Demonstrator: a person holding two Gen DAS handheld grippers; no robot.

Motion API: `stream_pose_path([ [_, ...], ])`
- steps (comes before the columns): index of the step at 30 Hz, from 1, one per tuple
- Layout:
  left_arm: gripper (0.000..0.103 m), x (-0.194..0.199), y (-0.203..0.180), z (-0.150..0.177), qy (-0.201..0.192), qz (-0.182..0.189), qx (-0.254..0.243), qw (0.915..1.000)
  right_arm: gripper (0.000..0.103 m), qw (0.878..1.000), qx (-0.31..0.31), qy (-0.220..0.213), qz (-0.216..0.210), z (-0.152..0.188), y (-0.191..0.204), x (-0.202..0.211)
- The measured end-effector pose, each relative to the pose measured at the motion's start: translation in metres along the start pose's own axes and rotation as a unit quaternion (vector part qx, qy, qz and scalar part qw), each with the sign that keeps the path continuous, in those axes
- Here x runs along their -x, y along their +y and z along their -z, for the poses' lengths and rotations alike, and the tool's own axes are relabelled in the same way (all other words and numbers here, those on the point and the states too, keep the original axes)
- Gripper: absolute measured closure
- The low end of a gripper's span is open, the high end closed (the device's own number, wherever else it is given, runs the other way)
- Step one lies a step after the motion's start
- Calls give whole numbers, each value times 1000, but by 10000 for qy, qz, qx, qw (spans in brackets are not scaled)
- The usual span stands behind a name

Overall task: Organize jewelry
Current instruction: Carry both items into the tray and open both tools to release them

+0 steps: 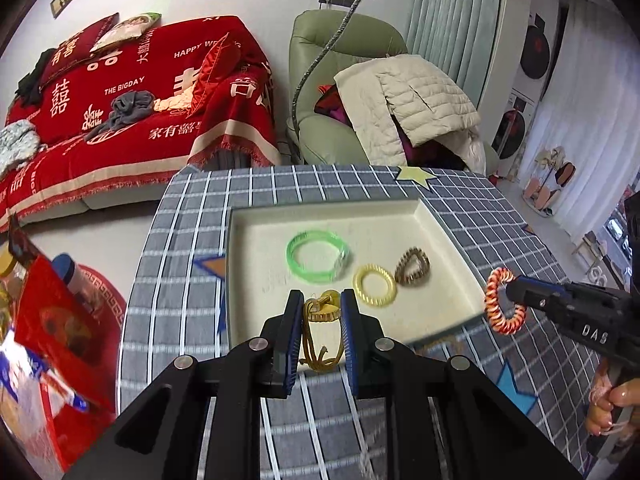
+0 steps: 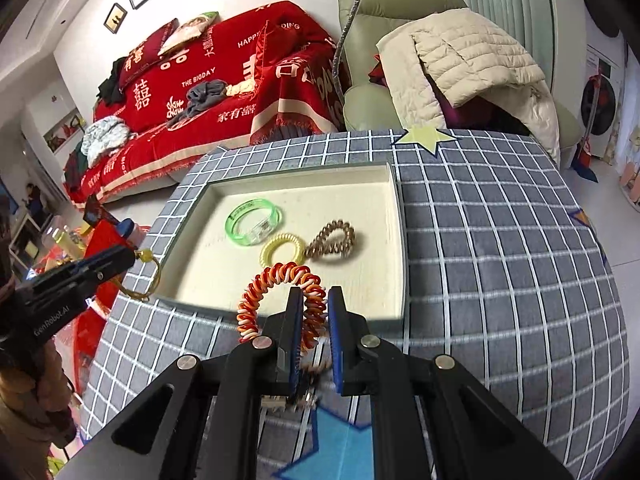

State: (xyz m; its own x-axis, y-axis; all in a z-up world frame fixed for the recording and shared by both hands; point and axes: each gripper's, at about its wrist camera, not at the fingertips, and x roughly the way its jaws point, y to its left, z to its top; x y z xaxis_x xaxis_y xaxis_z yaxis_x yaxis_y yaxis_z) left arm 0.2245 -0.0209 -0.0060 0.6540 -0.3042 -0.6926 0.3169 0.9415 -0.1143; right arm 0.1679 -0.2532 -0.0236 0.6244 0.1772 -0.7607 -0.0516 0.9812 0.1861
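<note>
A: How is the red and white coil band (image 2: 280, 300) judged to handle?

B: It is judged light and springy, likely to stretch or twist if pulled. It is best taken across one side of its loop, which is how it is taken now: the fingers of the right gripper (image 2: 314, 312) are pinched on it, with most of the loop left free on the left. It is carried in the air above the near edge of the tray (image 2: 394, 240).

A: And the yellow cord bracelet (image 1: 320, 336)?

B: It is judged soft, limp and light, so it will dangle. It is pinched between the fingers of the left gripper (image 1: 321, 312), its round yellow charm near the tips and its knotted cord hanging behind. It is also held over the tray's near edge.

A: How do the pieces already in the tray look?

B: A clear green bangle (image 1: 318, 256) looks stiff and smooth. Just beside it a pale yellow coil ring (image 1: 375, 285) is seen, and a brown coil ring (image 1: 412, 267) is touching that one. All three are lying flat on the cream floor of the tray.

A: And around it?

B: The tray is set on a counter covered by a grey checked cloth (image 2: 500, 240).
</note>
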Motion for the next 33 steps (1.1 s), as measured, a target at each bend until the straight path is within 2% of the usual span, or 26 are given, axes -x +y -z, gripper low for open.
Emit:
stream_pose_path([
  [6, 64, -35, 1, -25, 171, -81, -83, 9998, 89, 9994, -110, 323, -32, -16, -7, -41],
  [17, 63, -99, 6, -3, 758, -288, -84, 9967, 89, 9955, -305, 893, 95, -13, -20, -102],
  [23, 63, -120, 8, 2, 833, -511, -84, 9952, 90, 9961, -253, 736, 409, -24, -23, -114],
  [28, 63, -136, 10, 11, 962, -750, -78, 9925, 89, 9961, -167, 726, 471, -25, -20, -123],
  [33, 63, -136, 6, 14, 834, -911, -242, 9920, 88, 9960, -102, 729, 499, -17, -16, -127],
])
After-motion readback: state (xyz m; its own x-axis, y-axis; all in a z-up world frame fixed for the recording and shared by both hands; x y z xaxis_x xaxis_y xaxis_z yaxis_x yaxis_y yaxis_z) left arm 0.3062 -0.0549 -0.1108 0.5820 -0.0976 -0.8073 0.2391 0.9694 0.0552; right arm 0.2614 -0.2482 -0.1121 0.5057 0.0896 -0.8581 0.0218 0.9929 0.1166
